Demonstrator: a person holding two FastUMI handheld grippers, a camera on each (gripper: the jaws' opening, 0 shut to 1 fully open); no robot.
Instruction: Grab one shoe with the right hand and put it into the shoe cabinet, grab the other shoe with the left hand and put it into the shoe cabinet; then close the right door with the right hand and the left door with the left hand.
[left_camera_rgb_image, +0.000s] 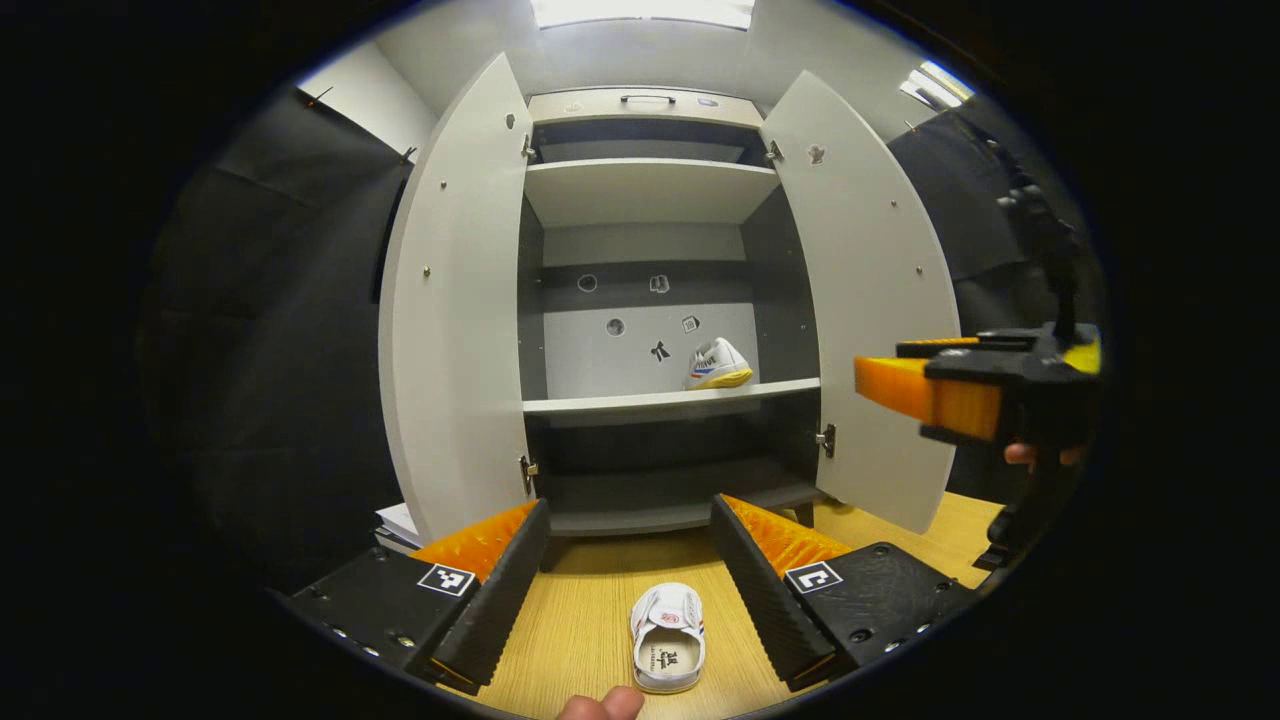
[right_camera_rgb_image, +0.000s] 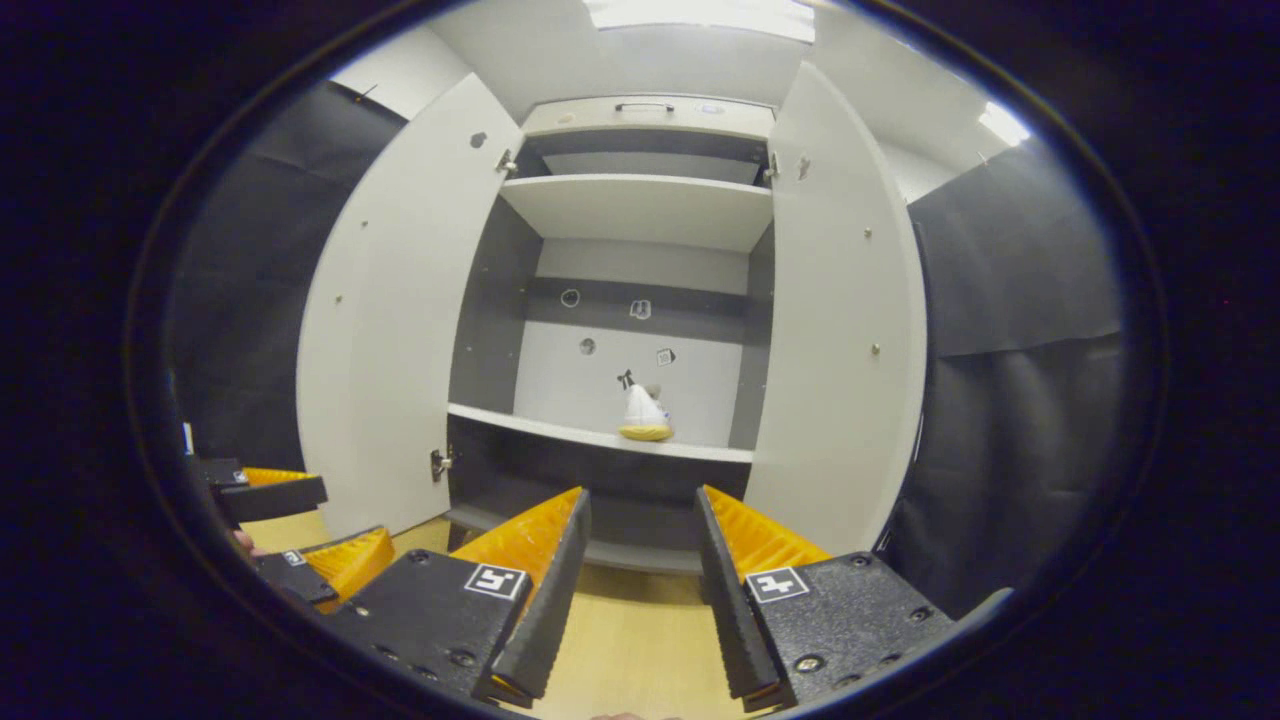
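Floor shoe (left_camera_rgb_image: 668, 640) between spread left claw (left_camera_rgb_image: 630, 575); cabinet doors (left_camera_rgb_image: 455, 310) open.

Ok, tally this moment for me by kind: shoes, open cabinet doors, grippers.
Shoes: 2, one on the cabinet shelf and one on the wooden floor
Open cabinet doors: 2, left door and right door
Grippers: 2, left gripper and right gripper, both open and empty
Total: 6
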